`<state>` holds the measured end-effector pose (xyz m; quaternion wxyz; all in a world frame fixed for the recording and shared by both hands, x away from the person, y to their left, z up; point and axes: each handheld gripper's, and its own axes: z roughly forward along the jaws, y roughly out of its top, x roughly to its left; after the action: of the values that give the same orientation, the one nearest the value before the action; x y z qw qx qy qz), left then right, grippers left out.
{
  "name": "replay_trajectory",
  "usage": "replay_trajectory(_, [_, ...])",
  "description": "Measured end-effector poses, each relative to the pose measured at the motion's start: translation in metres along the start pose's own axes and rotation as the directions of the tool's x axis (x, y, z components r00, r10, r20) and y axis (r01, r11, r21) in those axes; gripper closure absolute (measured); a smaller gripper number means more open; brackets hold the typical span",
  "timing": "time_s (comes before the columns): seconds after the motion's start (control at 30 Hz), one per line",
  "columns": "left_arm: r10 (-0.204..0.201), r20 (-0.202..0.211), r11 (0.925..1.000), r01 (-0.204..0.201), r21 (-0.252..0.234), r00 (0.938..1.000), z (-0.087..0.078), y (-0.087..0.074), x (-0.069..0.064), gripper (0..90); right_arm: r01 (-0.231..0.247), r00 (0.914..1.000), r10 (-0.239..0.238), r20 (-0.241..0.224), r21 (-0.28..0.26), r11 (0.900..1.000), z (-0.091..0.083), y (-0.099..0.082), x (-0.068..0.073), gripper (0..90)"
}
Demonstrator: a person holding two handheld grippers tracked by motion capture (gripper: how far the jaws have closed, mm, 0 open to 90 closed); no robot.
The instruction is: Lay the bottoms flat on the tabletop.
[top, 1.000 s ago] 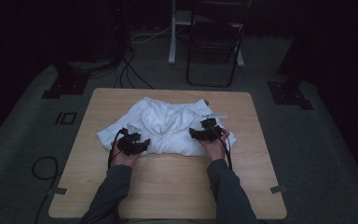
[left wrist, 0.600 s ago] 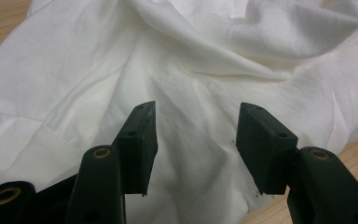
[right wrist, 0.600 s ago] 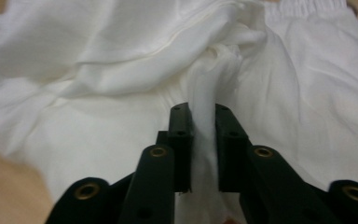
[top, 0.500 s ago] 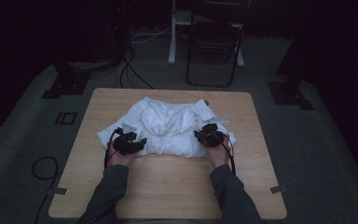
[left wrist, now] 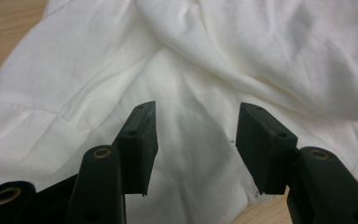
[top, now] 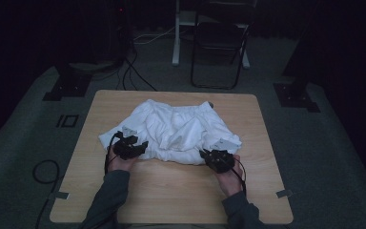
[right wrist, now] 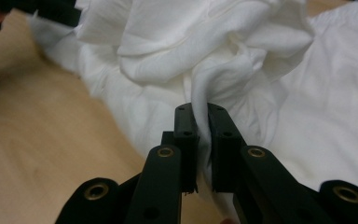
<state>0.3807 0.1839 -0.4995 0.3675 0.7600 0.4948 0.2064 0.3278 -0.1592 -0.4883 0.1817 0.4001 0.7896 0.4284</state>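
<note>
Right hand-held gripper (right wrist: 200, 154) on crosswise garment (top: 176, 129)

You had nothing readable in front of you: no lettering, label, brand mark or number stood on the white garment (top: 174, 131), on the wooden table (top: 171, 191), or on the black jaws in either gripper view.

Wooden table (top: 171, 191); crumpled white garment (top: 171, 129) lying across far half.
</note>
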Motion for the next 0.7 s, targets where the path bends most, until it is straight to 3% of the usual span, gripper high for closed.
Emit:
replay_trajectory(0.07, [0.000,-0.001,1.0000,0.000,-0.001,1.0000,0.000,0.000,0.000,48.2,0.003,1.0000,-0.003,-0.007,0.003,1.0000,-0.001,-0.005,0.002,83.8])
replay_trajectory(0.2, [-0.002,-0.001,1.0000,0.002,-0.002,1.0000,-0.002,0.000,0.001,48.2,0.006,0.9997,-0.004,-0.023,0.058,0.9983,-0.001,-0.033,0.009,83.4])
replay_trajectory(0.3, [-0.002,0.001,1.0000,0.003,-0.004,1.0000,-0.002,0.001,0.000,48.1,0.002,0.9997,0.000,-0.025,0.077,0.9970,0.000,-0.040,0.010,81.1])
replay_trajectory(0.33, [0.001,0.006,1.0000,-0.001,-0.005,1.0000,-0.002,0.002,-0.001,48.1,-0.009,0.9997,0.010,-0.024,0.071,0.9974,-0.002,-0.041,0.009,72.1])
replay_trajectory(0.53, [0.009,0.015,0.9999,-0.009,-0.009,0.9998,0.000,0.008,-0.004,48.0,-0.019,0.9996,0.019,0.019,0.013,0.9997,-0.017,-0.021,-0.002,50.3])
replay_trajectory(0.7, [0.016,0.021,0.9997,-0.016,-0.016,0.9996,0.000,0.015,-0.007,46.9,-0.042,0.9986,0.042,0.033,-0.017,0.9990,-0.021,-0.003,-0.013,41.7])
